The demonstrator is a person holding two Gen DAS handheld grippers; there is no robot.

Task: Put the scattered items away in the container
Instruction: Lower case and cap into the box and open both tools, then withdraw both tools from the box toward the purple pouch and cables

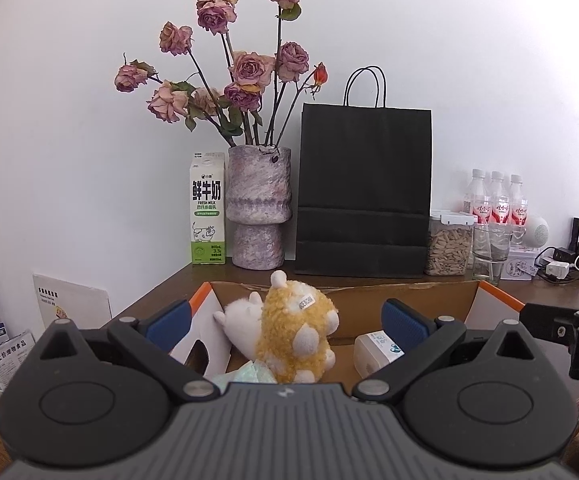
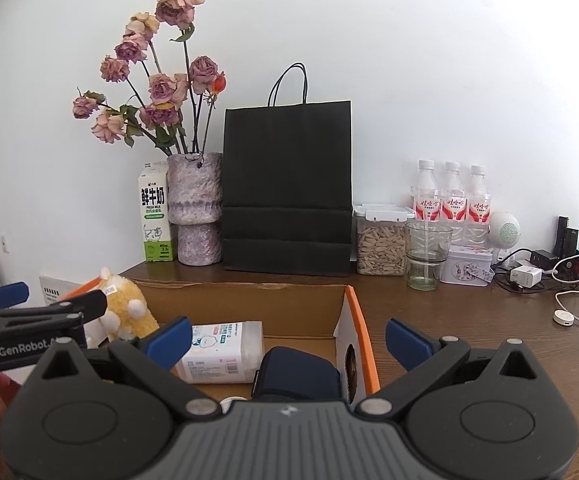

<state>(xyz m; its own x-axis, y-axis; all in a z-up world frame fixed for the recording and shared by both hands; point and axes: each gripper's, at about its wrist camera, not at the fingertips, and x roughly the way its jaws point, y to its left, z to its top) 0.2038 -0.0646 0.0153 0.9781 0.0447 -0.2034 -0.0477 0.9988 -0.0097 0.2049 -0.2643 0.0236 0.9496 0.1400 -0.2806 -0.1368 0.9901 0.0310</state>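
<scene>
A cardboard box [image 1: 369, 292] with orange flap edges sits on the brown table. Inside it a yellow and white plush toy [image 1: 293, 332] stands beside a white wipes pack [image 1: 373, 350], with a pale green item [image 1: 249, 374] at its foot. My left gripper [image 1: 285, 322] hangs open over the box, its blue pads well apart on either side of the plush. In the right wrist view the box [image 2: 249, 300] also holds the wipes pack [image 2: 221, 352] and a dark blue pouch [image 2: 295, 376]. My right gripper [image 2: 288, 342] is open and empty above the box's right wall.
Along the white wall stand a milk carton [image 2: 153, 216], a vase of dried roses [image 2: 195, 208], a black paper bag [image 2: 287, 188], a seed jar [image 2: 381, 244], a glass [image 2: 425, 256], a tin [image 2: 465, 266] and three bottles [image 2: 451, 196]. Cables and chargers [image 2: 537, 268] lie at the far right.
</scene>
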